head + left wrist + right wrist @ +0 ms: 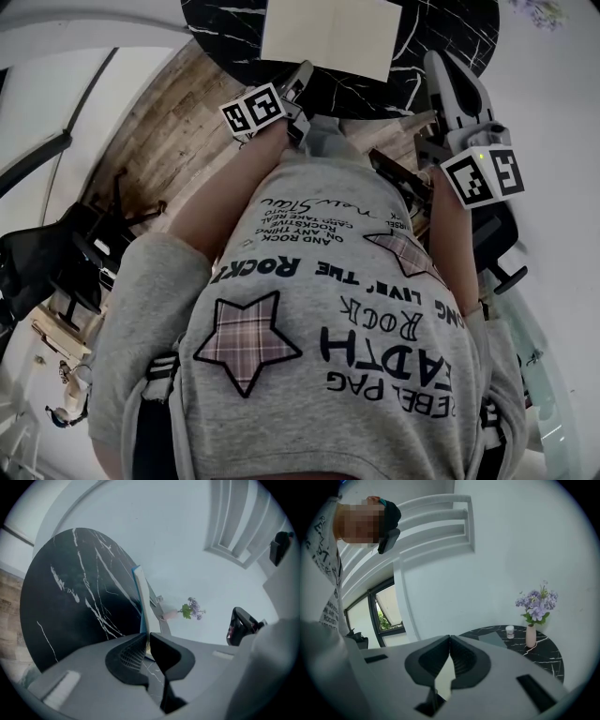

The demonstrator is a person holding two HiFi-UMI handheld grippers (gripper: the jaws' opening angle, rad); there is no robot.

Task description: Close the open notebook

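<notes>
The open notebook [328, 33] lies on the round black marble table [225, 28] at the top of the head view, its cream page facing up. My left gripper [305, 73] reaches its near left corner. In the left gripper view a thin white leaf with a blue edge [142, 597] stands edge-on and runs down between the jaws of the left gripper [146, 635], which are shut on it. My right gripper [438, 61] hovers at the table's right rim, apart from the notebook. In its own view the right gripper [449, 638] is shut with nothing between its jaws.
A second dark marble table [543, 656] holds a pink vase of purple flowers [532, 634], a small cup [510, 631] and a flat grey-green book [492, 639]. Black chairs [84, 253] stand on the wooden floor [178, 122] to the left. White walls surround.
</notes>
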